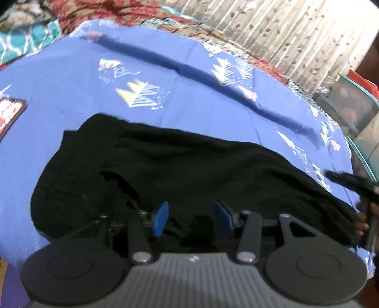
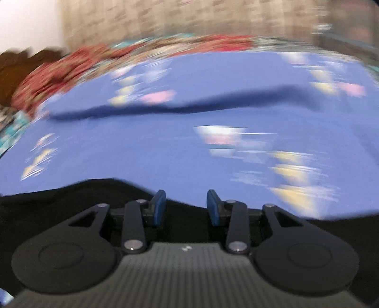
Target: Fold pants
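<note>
The black pants (image 1: 165, 165) lie bunched on the blue sheet (image 1: 59, 94) under both empty, parted grippers (image 1: 191, 216) (image 2: 186, 207); soft, limp and light, they look best pinched at a hem or waistband edge.

The right gripper (image 2: 186, 207), a black two-finger tool with blue rubber pads (image 2: 158, 208), sits at six o'clock with its jaws parted and nothing between them. Under it the dark black pants (image 2: 59, 201) spread from nine o'clock across the bottom edge. Beyond lies a blue printed bedsheet (image 2: 165, 147), heavily blurred, with a raised fold running across at twelve o'clock. A red patterned blanket (image 2: 59, 68) bunches at ten o'clock against a pale curtain (image 2: 189, 16)
</note>
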Demonstrator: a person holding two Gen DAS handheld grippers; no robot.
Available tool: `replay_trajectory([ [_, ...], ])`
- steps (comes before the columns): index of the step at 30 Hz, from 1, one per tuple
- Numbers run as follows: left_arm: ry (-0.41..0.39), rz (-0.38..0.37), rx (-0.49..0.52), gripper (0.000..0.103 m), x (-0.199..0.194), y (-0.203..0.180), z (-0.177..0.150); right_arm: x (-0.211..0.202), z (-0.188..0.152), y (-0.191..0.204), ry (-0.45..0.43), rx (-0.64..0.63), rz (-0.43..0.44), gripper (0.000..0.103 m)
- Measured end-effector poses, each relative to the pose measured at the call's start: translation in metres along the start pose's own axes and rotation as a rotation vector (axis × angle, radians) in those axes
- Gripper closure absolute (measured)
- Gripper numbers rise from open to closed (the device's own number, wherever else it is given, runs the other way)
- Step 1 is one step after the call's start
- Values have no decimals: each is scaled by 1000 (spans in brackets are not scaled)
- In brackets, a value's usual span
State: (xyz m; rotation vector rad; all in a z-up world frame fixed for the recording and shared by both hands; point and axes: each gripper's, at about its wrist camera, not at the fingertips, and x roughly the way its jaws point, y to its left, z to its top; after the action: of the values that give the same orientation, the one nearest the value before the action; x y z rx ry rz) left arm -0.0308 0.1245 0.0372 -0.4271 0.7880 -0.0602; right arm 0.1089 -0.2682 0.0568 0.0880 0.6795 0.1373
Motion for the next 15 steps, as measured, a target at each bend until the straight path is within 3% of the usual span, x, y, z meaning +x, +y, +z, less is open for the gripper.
replay_trajectory([
  [6, 16, -62, 87, 58, 4, -44, -2, -67, -13, -156, -34, 208, -327, 60],
  [11, 72, -91, 129, 58, 29, -77, -9, -59, -27, -220, 100, 204, -421, 60],
  [12, 86, -89, 143, 58, 36, -83, -10, -55, -32, -227, 122, 209, -405, 63],
  [13, 100, -84, 154, 58, 42, -88, -13, -51, -37, -231, 143, 214, -382, 78],
  [15, 136, -70, 158, 58, 55, -96, -17, -50, -37, -228, 132, 180, -403, 87],
])
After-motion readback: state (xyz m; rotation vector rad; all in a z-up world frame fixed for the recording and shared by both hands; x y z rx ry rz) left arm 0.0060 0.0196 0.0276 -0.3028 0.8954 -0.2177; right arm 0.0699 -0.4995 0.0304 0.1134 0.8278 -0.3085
